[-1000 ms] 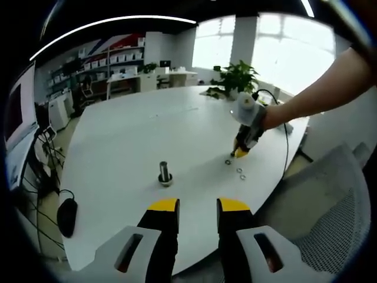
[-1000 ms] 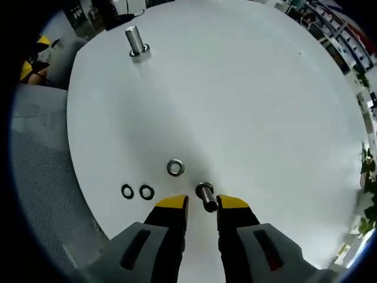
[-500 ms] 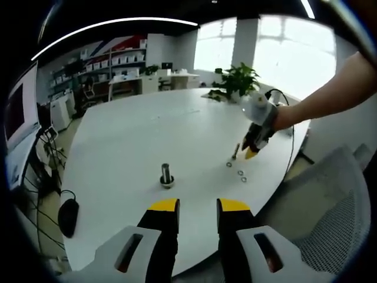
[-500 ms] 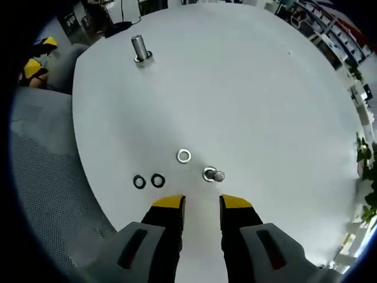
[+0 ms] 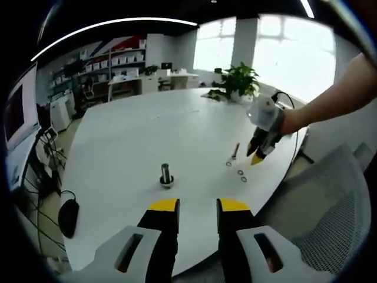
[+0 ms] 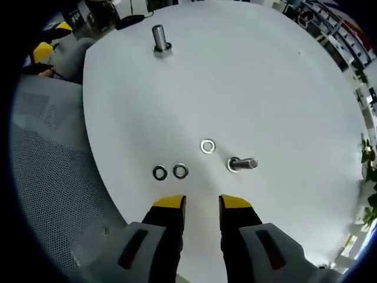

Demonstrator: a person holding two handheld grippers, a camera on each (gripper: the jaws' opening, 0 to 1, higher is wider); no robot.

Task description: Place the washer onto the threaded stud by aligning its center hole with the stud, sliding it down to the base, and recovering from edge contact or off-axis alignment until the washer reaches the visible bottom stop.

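3 flat steel washers [image 6: 179, 171] — round-headed bolt [image 6: 241, 164] beside

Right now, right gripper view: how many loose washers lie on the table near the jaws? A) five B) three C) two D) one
B: three washers lie flat on the table, beside a bolt lying on its side.

Shiny metal washers [image 6: 207, 147], matt white table [image 6: 265, 88], mesh chair [image 6: 53, 171]
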